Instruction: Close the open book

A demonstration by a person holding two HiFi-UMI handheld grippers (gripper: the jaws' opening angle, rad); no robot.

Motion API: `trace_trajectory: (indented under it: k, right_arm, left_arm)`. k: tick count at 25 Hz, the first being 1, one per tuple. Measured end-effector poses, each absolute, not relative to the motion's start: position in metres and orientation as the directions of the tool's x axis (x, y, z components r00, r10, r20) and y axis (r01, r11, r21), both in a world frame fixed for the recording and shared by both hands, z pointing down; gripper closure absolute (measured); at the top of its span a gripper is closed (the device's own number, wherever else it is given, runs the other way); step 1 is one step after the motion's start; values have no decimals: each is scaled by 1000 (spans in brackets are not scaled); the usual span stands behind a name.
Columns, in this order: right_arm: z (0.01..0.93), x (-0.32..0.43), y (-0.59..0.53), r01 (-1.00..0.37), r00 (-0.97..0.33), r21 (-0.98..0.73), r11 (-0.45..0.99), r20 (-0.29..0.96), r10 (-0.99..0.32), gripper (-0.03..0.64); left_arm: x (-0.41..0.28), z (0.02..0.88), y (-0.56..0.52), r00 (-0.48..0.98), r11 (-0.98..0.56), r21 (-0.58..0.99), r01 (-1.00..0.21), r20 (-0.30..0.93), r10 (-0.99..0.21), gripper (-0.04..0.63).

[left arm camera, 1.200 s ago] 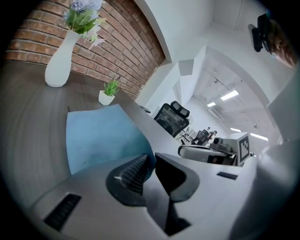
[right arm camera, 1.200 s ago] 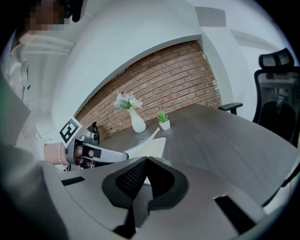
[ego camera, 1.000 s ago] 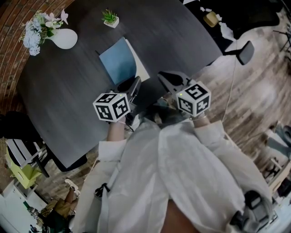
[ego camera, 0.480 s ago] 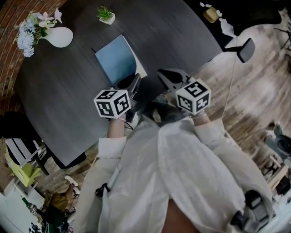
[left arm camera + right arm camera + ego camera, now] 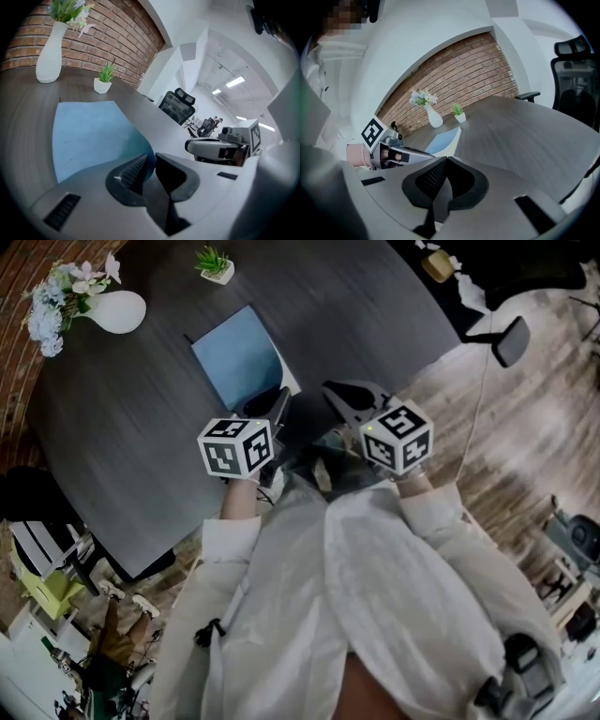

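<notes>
A book with a blue cover (image 5: pixel 236 360) lies on the dark table (image 5: pixel 122 446), with white page edges along its right side. My left gripper (image 5: pixel 280 401) is at the book's near right corner. In the left gripper view the blue cover (image 5: pixel 89 136) curves up into the narrow gap between the jaw tips, and the left gripper (image 5: pixel 151 161) is shut on that corner. To the right of the book, my right gripper (image 5: pixel 337 396) hovers over the table. It is shut with nothing in it (image 5: pixel 446 161), and the book (image 5: pixel 443 139) lies ahead on its left.
A white vase of flowers (image 5: pixel 112 310) and a small potted plant (image 5: pixel 217 265) stand at the table's far side. A yellowish object (image 5: pixel 434 273) sits at the far right. An office chair (image 5: pixel 506 343) stands by the right edge, over the wooden floor.
My left gripper has sunk a little toward the table, still at the book's corner. The right gripper has stayed where it was.
</notes>
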State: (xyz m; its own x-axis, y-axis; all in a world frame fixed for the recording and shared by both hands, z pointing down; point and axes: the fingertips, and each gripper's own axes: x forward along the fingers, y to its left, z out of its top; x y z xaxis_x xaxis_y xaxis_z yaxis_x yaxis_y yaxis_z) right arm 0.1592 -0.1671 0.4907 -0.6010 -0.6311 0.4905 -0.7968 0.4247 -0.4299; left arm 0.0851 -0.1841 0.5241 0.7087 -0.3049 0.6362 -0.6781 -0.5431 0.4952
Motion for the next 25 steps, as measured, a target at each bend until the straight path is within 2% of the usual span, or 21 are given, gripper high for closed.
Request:
trace_trajectory:
  k: [17,25]
  right_arm:
    - [495,161,-162,-785,-619,-426,451,498,-607,611]
    - [496,161,-162,-784,-620,-438,441,498,-607,611]
  left_arm:
    - [91,538,-184,646,-599,396,-696,709,-283,541]
    - [93,541,-183,599,-664,301,-684,751,-277,534]
